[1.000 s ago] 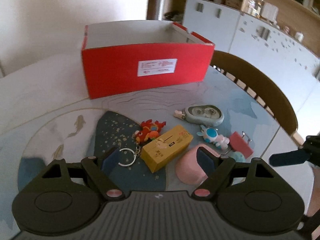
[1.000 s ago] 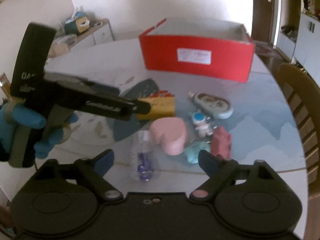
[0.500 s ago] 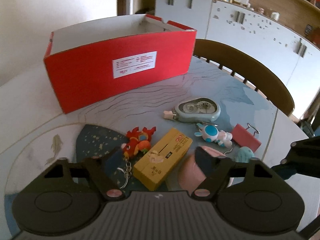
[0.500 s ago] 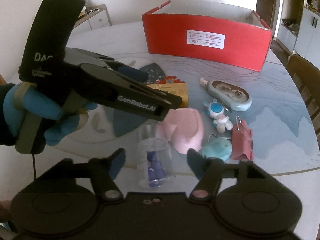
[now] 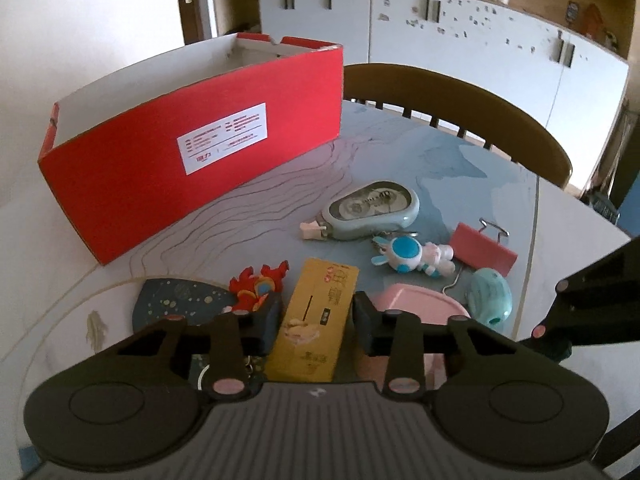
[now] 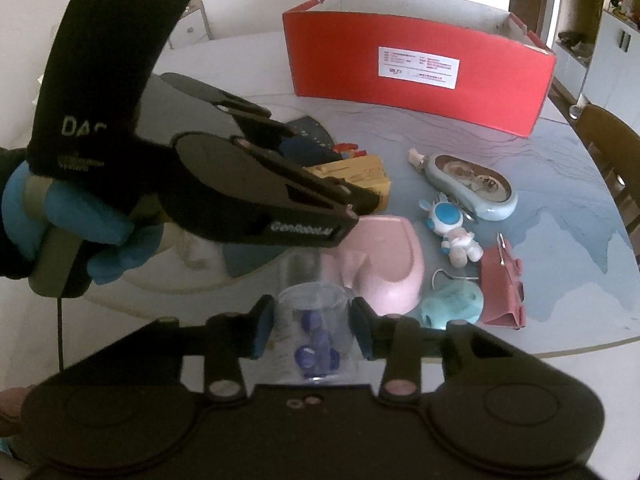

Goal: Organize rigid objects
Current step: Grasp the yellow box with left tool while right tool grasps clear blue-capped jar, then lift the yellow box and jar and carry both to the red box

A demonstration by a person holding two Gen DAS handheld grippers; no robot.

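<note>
Both grippers have just been closing, each around 1 object, and that is the change that matters here. A second ago both sets of jaws stood wide over the clutter; now the left gripper point(image 5: 314, 316) has its 2 pads against the long sides of the yellow carton point(image 5: 318, 316), which lies flat on the table in front of the red box point(image 5: 192, 160), on the side nearest the camera. The pads look to be touching the carton's walls, so I judge it gripped, though it is not yet lifted.

The right gripper point(image 6: 312, 330) has drawn in around the clear plastic cup point(image 6: 314, 334) holding several blue caps, which stands well in front of the red box, at the near edge of the table point(image 6: 580, 216). Its pads sit right at the cup's sides; contact looks made, but the transparent wall makes this hard to confirm.

The rest lies untouched between the cup and the red box: a pink heart-shaped dish point(image 6: 384, 264), a teal correction-tape dispenser point(image 6: 472, 186), a blue-and-white figurine point(image 6: 452, 228), a red binder clip point(image 6: 502, 286) and a red fish keychain point(image 5: 260, 288) just left of the carton.

For the task, 2 grasps appear set at once; the likely next move is lifting both things toward the open red box. The thin cup may deform or slip if squeezed harder.
</note>
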